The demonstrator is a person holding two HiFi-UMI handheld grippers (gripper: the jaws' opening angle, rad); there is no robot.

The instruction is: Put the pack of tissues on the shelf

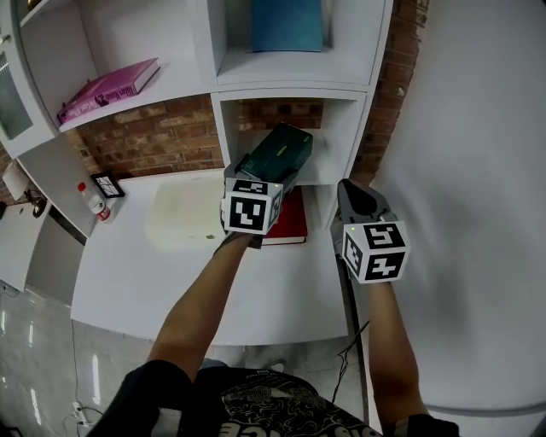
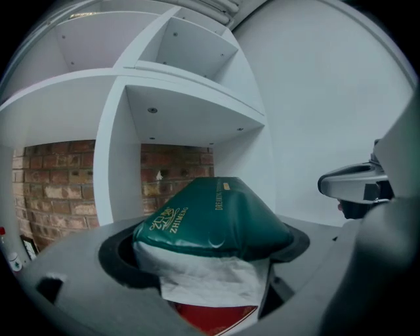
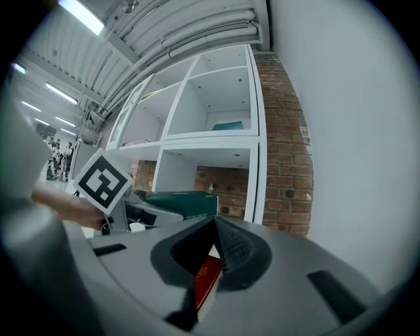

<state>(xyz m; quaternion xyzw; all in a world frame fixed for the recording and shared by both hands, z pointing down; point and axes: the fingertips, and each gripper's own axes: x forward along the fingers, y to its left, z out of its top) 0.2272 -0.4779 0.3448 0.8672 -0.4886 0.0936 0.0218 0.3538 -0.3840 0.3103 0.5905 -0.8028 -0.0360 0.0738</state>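
Held aloft in left hand-held gripper (image 1: 261,181), 2 jaws clamped on it: green pack of tissues (image 1: 280,149), white sheet poking out, at mouth of lower shelf (image 1: 290,92) compartment, above red book (image 1: 290,218) on counter (image 1: 128,273). Right hand-held gripper (image 3: 213,252) alongside, tips pressed together, gripping nothing.

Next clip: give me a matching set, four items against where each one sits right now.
Items:
1. pack of tissues
2. red book
3. pink book
4. blue item

Places:
A. in the top compartment
B. clamped in the left tool
C. flat on the white counter
D. lying on the upper left shelf

Pairs: 1-B, 2-C, 3-D, 4-A
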